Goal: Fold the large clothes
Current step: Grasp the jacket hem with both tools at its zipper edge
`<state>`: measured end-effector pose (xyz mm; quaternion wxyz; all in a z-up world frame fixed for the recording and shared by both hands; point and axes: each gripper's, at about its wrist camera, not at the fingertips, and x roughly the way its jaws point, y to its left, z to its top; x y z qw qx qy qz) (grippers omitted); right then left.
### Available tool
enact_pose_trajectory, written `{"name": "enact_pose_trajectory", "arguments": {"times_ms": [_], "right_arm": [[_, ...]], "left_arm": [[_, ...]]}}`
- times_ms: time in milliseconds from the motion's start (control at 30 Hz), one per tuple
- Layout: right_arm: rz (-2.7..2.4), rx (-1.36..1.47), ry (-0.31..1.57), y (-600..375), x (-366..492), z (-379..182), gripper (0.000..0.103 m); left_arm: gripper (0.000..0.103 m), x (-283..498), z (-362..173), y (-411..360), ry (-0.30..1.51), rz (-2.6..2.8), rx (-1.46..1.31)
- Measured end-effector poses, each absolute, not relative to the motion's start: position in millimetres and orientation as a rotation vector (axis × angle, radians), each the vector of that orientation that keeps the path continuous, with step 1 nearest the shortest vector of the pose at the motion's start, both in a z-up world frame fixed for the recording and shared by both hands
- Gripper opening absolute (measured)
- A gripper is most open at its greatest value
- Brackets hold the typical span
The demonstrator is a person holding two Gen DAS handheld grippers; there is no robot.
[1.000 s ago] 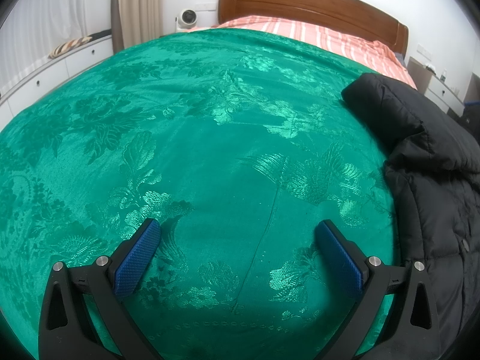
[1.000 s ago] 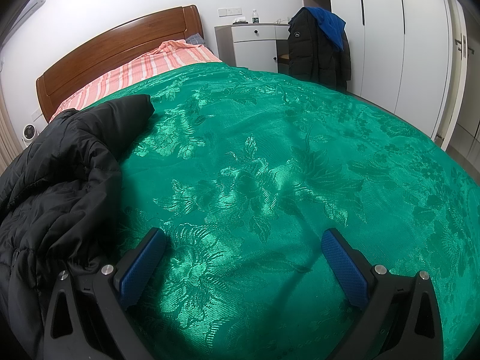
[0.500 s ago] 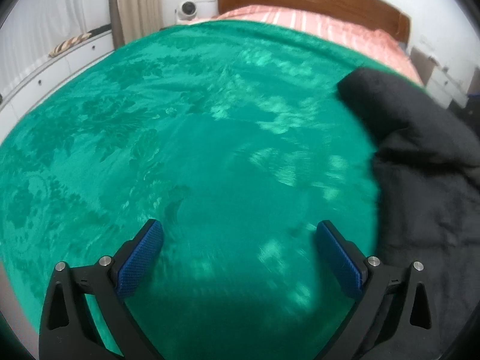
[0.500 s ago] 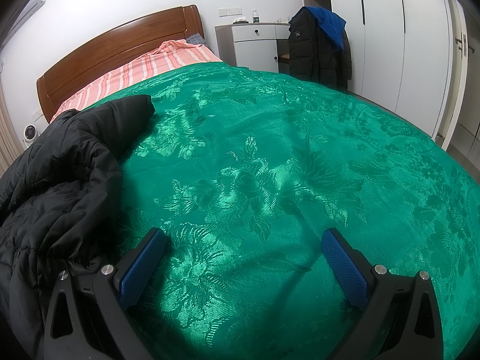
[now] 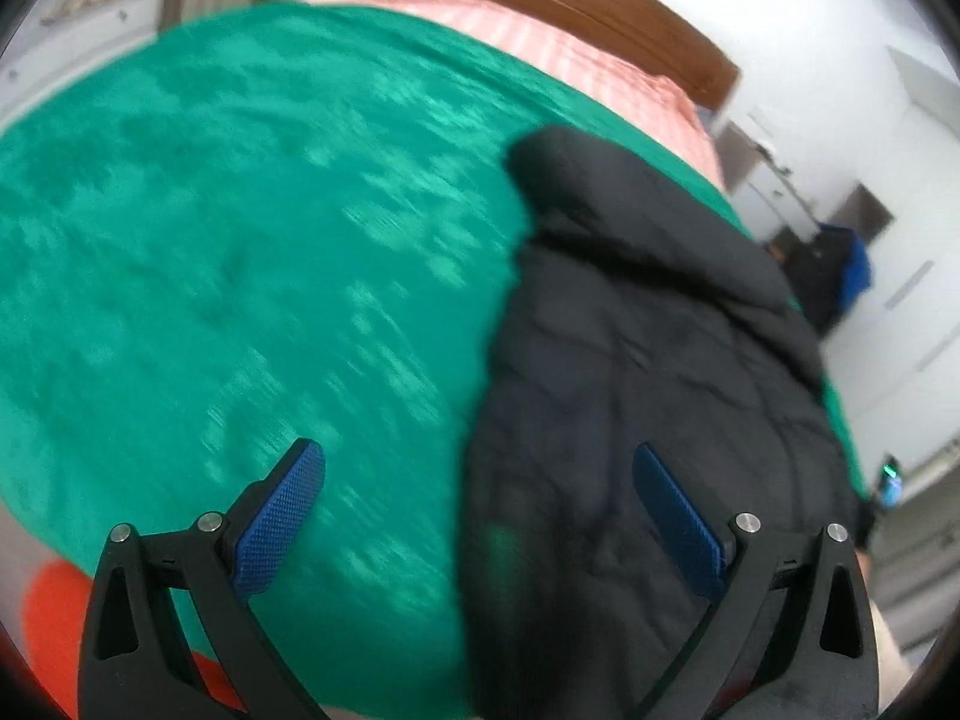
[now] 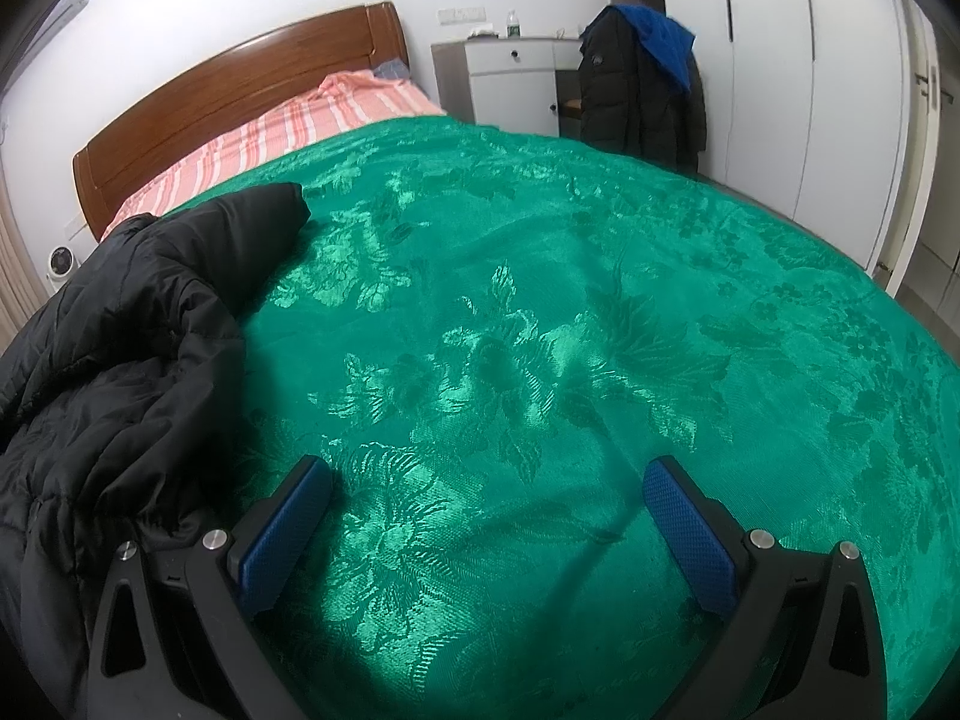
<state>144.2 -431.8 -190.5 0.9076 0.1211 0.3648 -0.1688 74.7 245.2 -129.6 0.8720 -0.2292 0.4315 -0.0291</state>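
Black puffer jacket [image 6: 120, 372], the one garment I have to fold, lies crumpled on the green bedspread [image 6: 570, 360], one sleeve end stretched toward the single wooden headboard [image 6: 240, 96]. Going by size, I count one bed, one green cover with a strip of striped pink sheet [image 6: 300, 126] bare beyond it, one jacket on it, and one second dark coat with a blue hood [image 6: 642, 84] hanging by the white cabinet [image 6: 510, 84], well apart from the bed. In my right view the cover runs wide and bare from the jacket's edge across to the bed's far side, so that half is open. My left view is motion-blurred; the jacket's near edge sits between the fingers there. My two grippers are both empty: the left gripper [image 5: 474, 480] has its blue pads spread wide, and the right gripper [image 6: 486, 495] is likewise parted over bare cover.
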Motion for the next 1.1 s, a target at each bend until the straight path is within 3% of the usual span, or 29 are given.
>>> {"name": "enact_pose_trajectory", "arguments": {"times_ms": [300, 567, 600, 633, 700, 767, 800, 833, 933, 1100], "right_arm": [[0.098, 0.453, 0.925, -426.9, 73.2, -132.1, 0.102], [0.318, 0.37, 1.153, -370.3, 8.4, -168.0, 0.101], [0.32, 0.369, 1.164, -367.9, 8.7, -173.0, 0.095], [0.332, 0.387, 1.19, -365.3, 10.7, -181.0, 0.08], [0.326, 0.379, 1.218, -362.1, 14.1, -185.5, 0.062], [0.323, 0.365, 1.22, -362.0, 15.3, -181.3, 0.043], [0.336, 0.394, 1.215, -363.9, 15.3, -178.7, 0.031], [0.35, 0.44, 1.205, -366.4, 14.6, -174.1, 0.025], [0.369, 0.454, 1.18, -365.9, 10.2, -157.1, 0.021], [0.436, 0.475, 1.212, -374.0, -14.8, -132.1, 0.02]], "left_arm": [[0.102, 48.5, -142.8, 208.9, 1.043, -0.194, -0.339], [0.098, 38.2, -168.0, 183.0, 1.119, -0.247, -0.248], [0.095, 38.5, -168.1, 181.0, 1.121, -0.258, -0.247], [0.086, 38.6, -168.7, 178.2, 1.134, -0.272, -0.24], [0.072, 39.0, -170.7, 174.7, 1.155, -0.283, -0.229], [0.046, 34.1, -167.3, 172.4, 1.167, -0.283, -0.216], [0.039, 32.3, -165.6, 173.0, 1.168, -0.282, -0.216], [0.027, 29.8, -162.5, 174.3, 1.168, -0.282, -0.224], [0.018, 20.9, -147.2, 180.6, 1.162, -0.294, -0.267], [0.016, -10.4, -121.9, 190.4, 1.2, -0.338, -0.262]]}}
